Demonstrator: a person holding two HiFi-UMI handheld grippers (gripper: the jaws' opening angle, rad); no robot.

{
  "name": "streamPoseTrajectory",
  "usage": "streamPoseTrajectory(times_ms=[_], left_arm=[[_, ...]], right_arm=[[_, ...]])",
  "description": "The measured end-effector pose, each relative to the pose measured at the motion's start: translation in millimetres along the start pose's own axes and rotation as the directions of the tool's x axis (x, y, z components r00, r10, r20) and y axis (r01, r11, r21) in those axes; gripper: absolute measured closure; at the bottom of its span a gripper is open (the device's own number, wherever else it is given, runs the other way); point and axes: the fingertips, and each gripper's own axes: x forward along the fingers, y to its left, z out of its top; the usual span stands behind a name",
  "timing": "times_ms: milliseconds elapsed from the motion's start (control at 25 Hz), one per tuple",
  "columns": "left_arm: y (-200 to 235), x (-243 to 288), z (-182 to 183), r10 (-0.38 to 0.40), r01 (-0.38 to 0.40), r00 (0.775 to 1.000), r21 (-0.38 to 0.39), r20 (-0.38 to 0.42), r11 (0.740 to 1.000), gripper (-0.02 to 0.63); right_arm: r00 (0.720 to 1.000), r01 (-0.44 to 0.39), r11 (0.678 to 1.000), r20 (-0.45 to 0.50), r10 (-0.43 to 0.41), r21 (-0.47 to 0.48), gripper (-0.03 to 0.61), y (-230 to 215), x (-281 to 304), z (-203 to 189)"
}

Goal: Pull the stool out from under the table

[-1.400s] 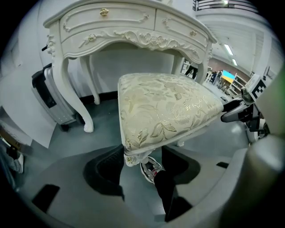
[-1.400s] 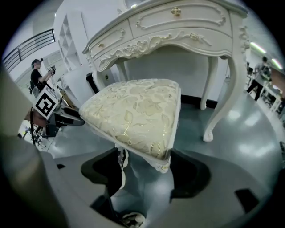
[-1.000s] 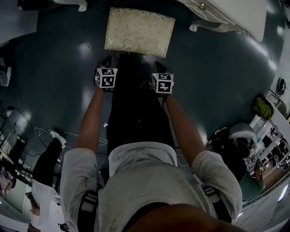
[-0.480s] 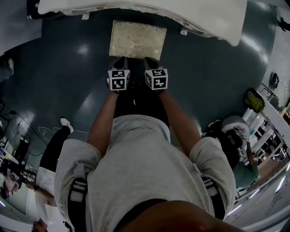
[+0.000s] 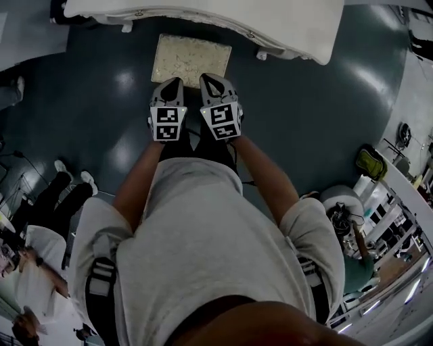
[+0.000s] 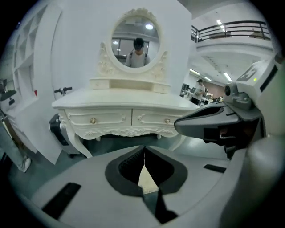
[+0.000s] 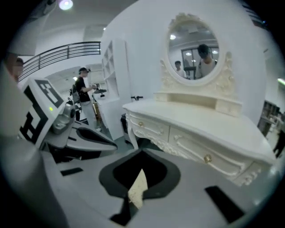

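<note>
Stool (image 5: 186, 57) stands on floor just off front edge of table (image 5: 203, 13), whole seat in view; left gripper (image 5: 170, 84) and right gripper (image 5: 215, 81), low at stool's near edge a second ago, now lifted clear, side by side; both jaws closed, nothing held; pull-out looks complete.

The head view looks down from high up; the white carved wooden table (image 5: 298, 27) lies along the top edge. Both gripper views face that table from nearby.
</note>
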Motion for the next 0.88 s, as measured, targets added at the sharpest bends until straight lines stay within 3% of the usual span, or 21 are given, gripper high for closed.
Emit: streamPoseTrajectory(times_ms=[160,320,480,640,880], left_arm=[[-26.1,-38.1,20.8,0.077,-0.074,0.994,-0.045,0.072,0.996,0.604],[-62.3,-72.5,54.9,0.090,-0.082,0.981,-0.051,0.174,0.995,0.604],[-80.6,-80.3,65.9,0.100,-0.084,0.966,-0.073,0.240,0.994,0.604],[-117.4,-100.8,97.6,0.090,-0.080,0.952,-0.048,0.292,0.996,0.604],[-168.3,-114.0,115.0,0.090,-0.086,0.948,-0.026,0.306,0.996,0.604]], right_arm=[[0.992,-0.014,0.994,0.125,0.027,-0.104,0.565,-6.6,-59.8,39.7],[0.972,-0.002,0.993,0.234,0.030,-0.117,0.565,-16.5,-109.9,71.1],[0.962,-0.028,0.989,0.265,0.067,-0.148,0.565,-11.6,-129.3,73.4],[0.945,-0.052,0.986,0.312,0.101,-0.160,0.565,-17.5,-174.3,87.5],[0.941,-0.053,0.989,0.323,0.096,-0.139,0.565,-45.6,-221.6,83.0]])
